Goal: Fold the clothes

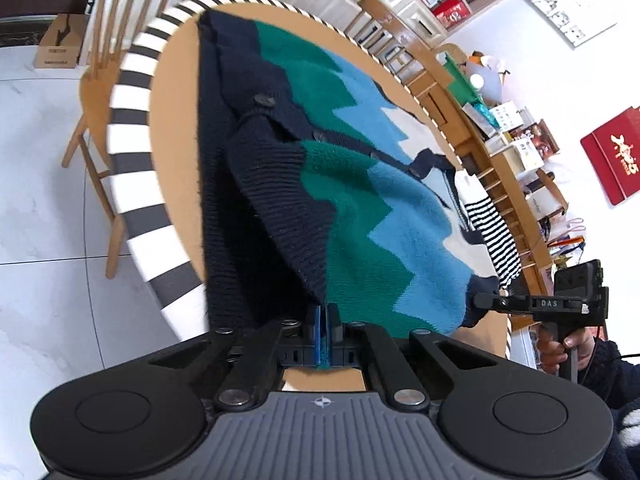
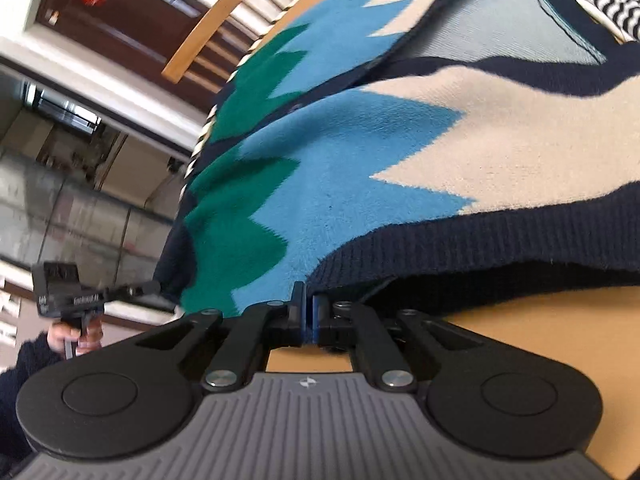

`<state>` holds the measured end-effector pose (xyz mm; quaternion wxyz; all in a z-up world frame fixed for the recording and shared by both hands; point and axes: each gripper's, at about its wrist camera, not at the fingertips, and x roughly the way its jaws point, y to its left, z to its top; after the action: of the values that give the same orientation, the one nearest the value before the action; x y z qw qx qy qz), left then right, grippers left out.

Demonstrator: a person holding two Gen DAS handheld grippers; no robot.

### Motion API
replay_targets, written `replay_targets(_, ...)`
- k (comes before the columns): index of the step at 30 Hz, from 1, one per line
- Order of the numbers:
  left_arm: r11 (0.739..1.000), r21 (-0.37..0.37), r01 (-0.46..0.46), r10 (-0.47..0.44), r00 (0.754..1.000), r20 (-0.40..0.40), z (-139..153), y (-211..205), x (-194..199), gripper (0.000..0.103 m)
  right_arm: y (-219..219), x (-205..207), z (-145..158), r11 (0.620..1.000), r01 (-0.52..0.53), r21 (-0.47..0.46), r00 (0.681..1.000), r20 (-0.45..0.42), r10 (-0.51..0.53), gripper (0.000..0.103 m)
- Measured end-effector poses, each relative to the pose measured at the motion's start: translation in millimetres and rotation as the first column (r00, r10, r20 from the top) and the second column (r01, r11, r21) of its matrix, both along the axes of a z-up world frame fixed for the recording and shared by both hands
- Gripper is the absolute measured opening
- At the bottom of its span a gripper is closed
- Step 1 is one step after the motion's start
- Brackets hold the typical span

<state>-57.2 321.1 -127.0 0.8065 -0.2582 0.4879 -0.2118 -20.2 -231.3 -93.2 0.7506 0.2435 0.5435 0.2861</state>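
Observation:
A knitted cardigan [image 1: 360, 208] with navy, green, blue and cream zigzags lies on a round wooden table [image 1: 176, 128] with a striped rim. My left gripper [image 1: 326, 312] is shut on its near edge, where green meets the navy ribbing; the cloth is lifted there. In the right wrist view the cardigan [image 2: 360, 152] fills the frame, and my right gripper [image 2: 307, 300] is shut on its edge where the blue knit meets the navy ribbed band. Each gripper appears in the other's view, pinching a navy edge: the right gripper [image 1: 486, 301] and the left gripper [image 2: 154, 286].
A black-and-white striped garment [image 1: 492, 232] lies beside the cardigan at the table's far side. Wooden chairs [image 1: 100, 92] stand around the table. A cardboard box [image 1: 60, 44] sits on the tiled floor. A cluttered shelf [image 1: 512, 140] and a red box [image 1: 616, 156] line the wall.

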Motion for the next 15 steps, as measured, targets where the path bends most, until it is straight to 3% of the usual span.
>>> replay_targets(6, 0.997, -0.006, -0.078, 0.078, 0.996, -0.032, 0.4, 20.3, -19.9, 0.002, -9.7, -5.2, -12.3, 1.000, 0.002, -0.015, 0.997, -0.074, -0.003, 0.002)
replay_targets(15, 0.999, 0.037, -0.013, 0.017, 0.993, -0.113, -18.0, 4.3, -27.5, 0.000, 3.4, -7.7, -23.1, 0.986, -0.107, -0.126, 0.988, -0.124, 0.091, 0.002)
